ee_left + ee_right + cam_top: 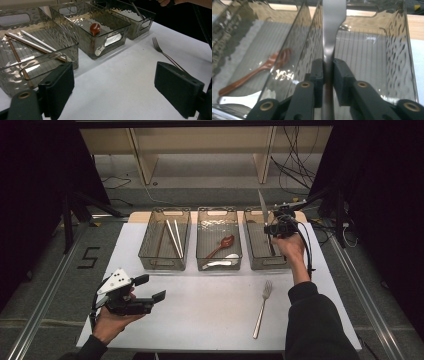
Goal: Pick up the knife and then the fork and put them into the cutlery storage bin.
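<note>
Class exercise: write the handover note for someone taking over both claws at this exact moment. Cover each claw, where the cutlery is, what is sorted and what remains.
Right claw: over the right bin, knife between its pads, blade up.
Left claw: open, empty, near the table's front left.
Done: chopsticks in the left bin; wooden spoon and white spoon in the middle bin.
Left: lower the knife into the right bin; the fork lies on the table, likely next.

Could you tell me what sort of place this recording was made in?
Probably a lab recording station, not a kitchen: a white table on a metal frame, black curtains at the sides, loose cables on the floor, and three clear sorting bins.
</note>
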{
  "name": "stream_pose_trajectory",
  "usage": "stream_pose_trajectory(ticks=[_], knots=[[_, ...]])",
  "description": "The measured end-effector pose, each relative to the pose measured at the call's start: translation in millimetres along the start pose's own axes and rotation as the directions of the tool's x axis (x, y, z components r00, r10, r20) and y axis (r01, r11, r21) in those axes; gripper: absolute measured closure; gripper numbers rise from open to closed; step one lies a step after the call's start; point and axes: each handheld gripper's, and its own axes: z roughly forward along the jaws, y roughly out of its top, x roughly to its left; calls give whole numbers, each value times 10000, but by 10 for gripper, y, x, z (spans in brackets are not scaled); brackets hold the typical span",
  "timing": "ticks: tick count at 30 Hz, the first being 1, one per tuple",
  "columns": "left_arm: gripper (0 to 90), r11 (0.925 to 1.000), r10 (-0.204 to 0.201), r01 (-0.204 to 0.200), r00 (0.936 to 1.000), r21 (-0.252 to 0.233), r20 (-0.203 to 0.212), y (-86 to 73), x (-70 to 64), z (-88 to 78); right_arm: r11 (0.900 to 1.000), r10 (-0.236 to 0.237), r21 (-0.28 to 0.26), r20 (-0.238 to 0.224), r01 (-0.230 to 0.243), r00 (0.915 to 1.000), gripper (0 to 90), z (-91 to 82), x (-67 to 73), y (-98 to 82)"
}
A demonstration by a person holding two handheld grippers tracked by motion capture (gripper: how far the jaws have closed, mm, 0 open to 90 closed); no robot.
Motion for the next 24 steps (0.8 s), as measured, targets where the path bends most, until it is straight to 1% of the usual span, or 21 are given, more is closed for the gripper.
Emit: stream_pose_trajectory(ticks=[2, 4, 6, 8, 11, 14, 17, 19, 21, 24], knots=[[158, 10000, -20, 20, 10000, -9, 3, 2, 1, 0, 9998, 19, -215, -167, -23, 9999, 704, -31, -3, 19], [159, 10000, -13, 13, 10000, -12, 0, 3, 1, 0, 9995, -89, -308, -296, 80, 9995, 642, -68, 3, 35], [158, 10000, -20, 20, 10000, -13, 2, 2, -1, 1, 9994, -143, -314, -355, 132, 9993, 634, -105, 11, 30], [159, 10000, -44, 44, 10000, -27, -2, 2, -6, 4, 9994, -234, -279, -456, 222, 9987, 604, -133, 15, 10], [158, 10000, -12, 12, 10000, -1, 9, 3, -5, 1, 9987, -456, -249, -621, 442, 9970, 531, -178, 43, -43], [158, 9999, -107, 107, 9999, -9, 10, 0, -2, 6, 9965, -792, -316, -811, 768, 9936, 474, -243, 94, -118], [158, 9999, -106, 107, 9999, -10, 10, 0, -3, 7, 9925, -1199, -376, -1098, 1164, 9867, 432, -336, 171, -220], [158, 9999, -105, 105, 9999, 1, 2, 0, -4, 8, 9887, -1477, -436, -1322, 1432, 9801, 413, -410, 230, -302], [158, 10000, -96, 96, 10000, 3, -5, 1, -4, 8, 9825, -1853, -457, -1502, 1804, 9711, 392, -480, 295, -403], [158, 10000, -63, 64, 10000, 54, -29, -2, -2, 9, 9756, -2197, -427, -1833, 2155, 9582, 373, -572, 390, -575]])
